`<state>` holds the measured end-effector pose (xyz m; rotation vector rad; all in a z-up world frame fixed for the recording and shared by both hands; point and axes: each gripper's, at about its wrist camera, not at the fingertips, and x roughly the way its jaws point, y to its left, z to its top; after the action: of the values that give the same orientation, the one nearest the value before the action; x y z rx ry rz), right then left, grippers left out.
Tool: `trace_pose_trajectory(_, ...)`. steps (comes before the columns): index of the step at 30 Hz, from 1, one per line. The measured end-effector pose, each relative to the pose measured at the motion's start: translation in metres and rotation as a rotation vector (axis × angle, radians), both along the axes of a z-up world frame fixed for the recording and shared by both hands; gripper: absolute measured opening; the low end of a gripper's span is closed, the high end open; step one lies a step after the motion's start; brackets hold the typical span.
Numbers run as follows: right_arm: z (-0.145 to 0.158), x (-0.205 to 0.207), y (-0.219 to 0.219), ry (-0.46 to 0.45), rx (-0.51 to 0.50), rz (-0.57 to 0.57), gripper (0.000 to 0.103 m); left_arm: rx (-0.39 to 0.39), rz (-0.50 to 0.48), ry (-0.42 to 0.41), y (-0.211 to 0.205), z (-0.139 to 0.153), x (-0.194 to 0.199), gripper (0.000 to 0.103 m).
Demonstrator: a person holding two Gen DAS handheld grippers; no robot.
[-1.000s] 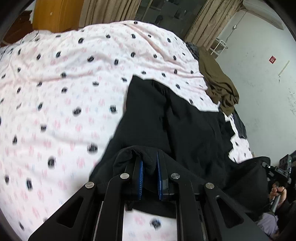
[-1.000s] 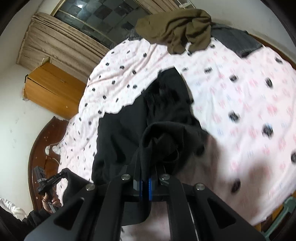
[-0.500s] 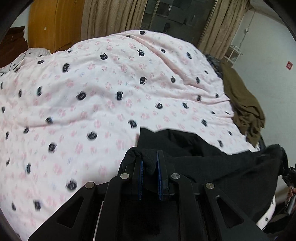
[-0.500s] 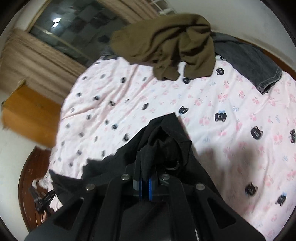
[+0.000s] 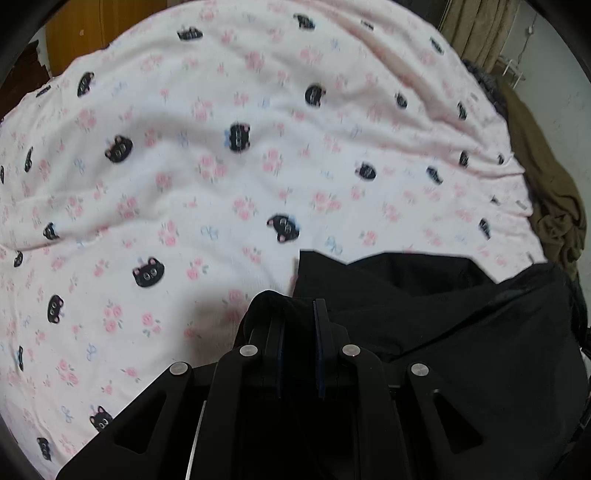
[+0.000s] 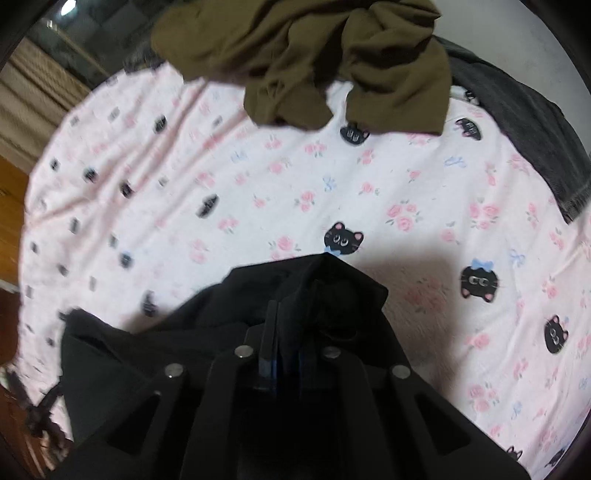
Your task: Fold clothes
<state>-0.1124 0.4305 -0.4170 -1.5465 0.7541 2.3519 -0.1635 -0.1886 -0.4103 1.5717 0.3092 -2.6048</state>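
Covering nearly the whole field in both my views: a pink bedsheet (image 5: 221,166) printed with black cat faces, roses and blue bows, lightly wrinkled.

Next in size, the black garment (image 5: 461,332), the piece being folded. In my left view it spreads from centre out to 3 and 5 o'clock, its upper edge lying on the sheet. In my right view it (image 6: 184,350) fills the lower half from 6 round to 8 o'clock, rising to a peak at centre.

Olive-brown garment (image 6: 314,55), crumpled, at 12 o'clock in my right view, well apart from the black one; in my left view it (image 5: 546,192) sits at the 3 o'clock rim.

Dark grey denim piece (image 6: 517,122), at 2 o'clock in my right view, just beside the olive heap.

Wooden cabinet (image 5: 92,33), at 11 o'clock in my left view, beyond the bed. Beige curtain (image 5: 476,29), at 1 o'clock.

My left gripper (image 5: 298,314): jaws clamped on a bunched fold of the black garment, cloth filling the gap between the blue pads.

My right gripper (image 6: 282,317): jaws drawn close together, pinching the black garment just under its peak, a fold draping over the tips.
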Motion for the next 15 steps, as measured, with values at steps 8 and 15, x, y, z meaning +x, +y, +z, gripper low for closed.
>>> trace_pose_trajectory(8, 0.072, 0.032, -0.015, 0.171, 0.066, 0.090, 0.103, 0.028, 0.005, 0.065, -0.013, 0.055, 0.028, 0.016)
trace_pose_trajectory(15, 0.163, 0.066, -0.070, 0.356, 0.329, 0.249, 0.103, 0.010, -0.032, 0.096, -0.016, 0.100, 0.050, 0.020)
